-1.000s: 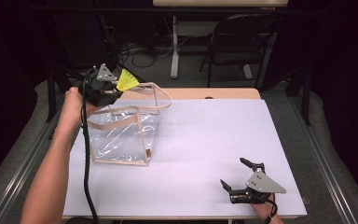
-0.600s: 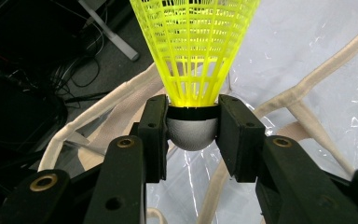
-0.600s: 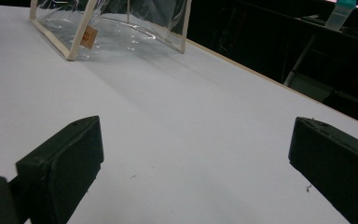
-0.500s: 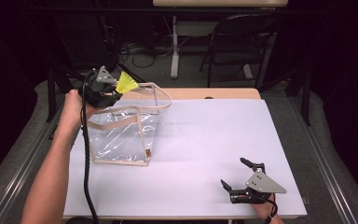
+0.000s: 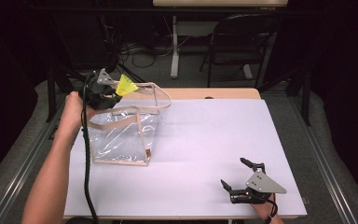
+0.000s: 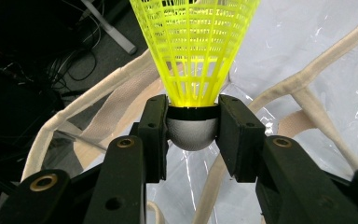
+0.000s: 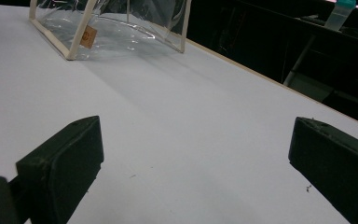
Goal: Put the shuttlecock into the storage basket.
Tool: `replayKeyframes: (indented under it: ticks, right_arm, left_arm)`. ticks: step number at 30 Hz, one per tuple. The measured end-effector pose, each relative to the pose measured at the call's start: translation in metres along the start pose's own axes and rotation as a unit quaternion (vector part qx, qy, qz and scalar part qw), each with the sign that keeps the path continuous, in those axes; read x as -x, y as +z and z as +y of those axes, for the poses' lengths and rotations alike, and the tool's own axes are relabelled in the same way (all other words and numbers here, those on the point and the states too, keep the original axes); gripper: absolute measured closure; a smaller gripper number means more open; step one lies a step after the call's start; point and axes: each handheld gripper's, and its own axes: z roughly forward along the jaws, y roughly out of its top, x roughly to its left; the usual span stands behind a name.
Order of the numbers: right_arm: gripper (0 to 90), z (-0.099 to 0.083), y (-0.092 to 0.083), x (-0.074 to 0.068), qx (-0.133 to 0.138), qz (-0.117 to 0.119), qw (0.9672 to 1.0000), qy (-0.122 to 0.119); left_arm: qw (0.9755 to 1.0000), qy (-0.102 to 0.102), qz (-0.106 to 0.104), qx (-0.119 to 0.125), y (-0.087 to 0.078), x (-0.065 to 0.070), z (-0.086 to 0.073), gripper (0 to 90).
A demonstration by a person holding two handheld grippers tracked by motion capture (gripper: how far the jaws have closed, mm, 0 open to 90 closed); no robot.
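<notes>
1. Nearest me, at the front right corner of the table (image 5: 205, 154), the right gripper (image 5: 242, 179) rests low on the white top. Its jaws stand wide apart with nothing between them, and they point across the bare surface toward the bag.

2. Farther in, on the left half of the table, the clear bag (image 5: 121, 135) stands upright with its mouth open. Its cloth straps (image 5: 116, 122) droop over the rim. I can't see anything inside it.

3. Farthest off, at the bag's back left corner, the left gripper (image 5: 109, 92) hangs in the air above the rim. Its jaws are clamped on the grey rounded base of a yellow shuttlecock (image 6: 193, 70), the skirt fanning out away from the gripper.

4. My guess is the shuttlecock is meant for the bag: the pick-up looks done, the drop is not.

5. The left forearm (image 5: 56, 163) stretches forward along the table's left edge, wrist raised, gripper angled over the opening.
</notes>
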Motion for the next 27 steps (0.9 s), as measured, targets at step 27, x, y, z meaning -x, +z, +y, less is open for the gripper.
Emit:
replayKeyframes:
  ticks: [27]
  right_arm:
    - [2.6, 0.0001, 0.0000, 0.0000, -0.002, 0.000, 1.0000, 0.000]
  left_arm:
    - [0.9996, -0.004, -0.004, -0.027, 0.0089, -0.0019, -0.0087, 64.4]
